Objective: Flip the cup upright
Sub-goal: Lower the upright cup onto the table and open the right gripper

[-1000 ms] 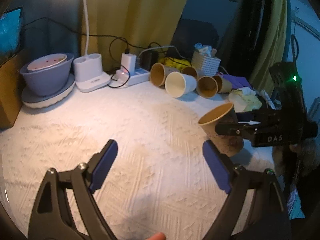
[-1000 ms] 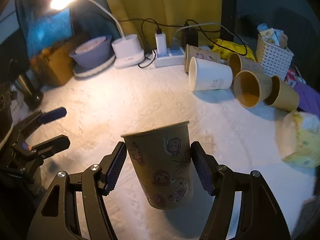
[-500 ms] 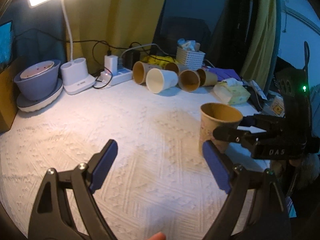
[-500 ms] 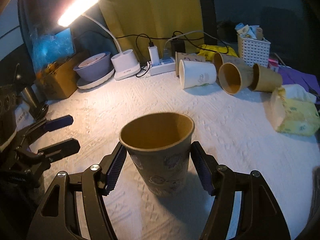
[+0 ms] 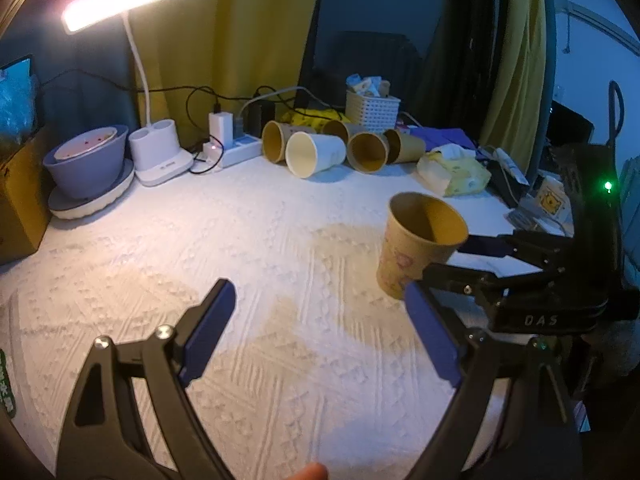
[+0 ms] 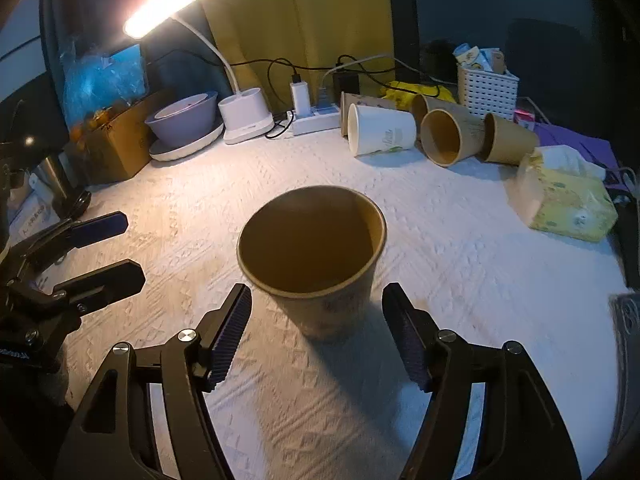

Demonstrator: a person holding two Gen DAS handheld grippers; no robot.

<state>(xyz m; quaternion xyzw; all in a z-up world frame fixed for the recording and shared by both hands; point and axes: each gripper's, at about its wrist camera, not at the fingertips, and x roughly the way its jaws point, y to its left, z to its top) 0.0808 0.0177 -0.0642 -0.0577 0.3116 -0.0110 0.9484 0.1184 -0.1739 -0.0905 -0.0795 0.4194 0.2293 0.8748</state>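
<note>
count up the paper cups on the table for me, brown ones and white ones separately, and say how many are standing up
Brown paper cups: 5, one upright between the open right gripper fingers, four lying on their sides at the back.
White paper cups: 1, lying on its side.
Total: 6 cups, 1 standing.

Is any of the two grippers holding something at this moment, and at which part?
Nothing is held. The right gripper is open with its fingers apart from the upright paper cup; the left gripper is open and empty.
</note>
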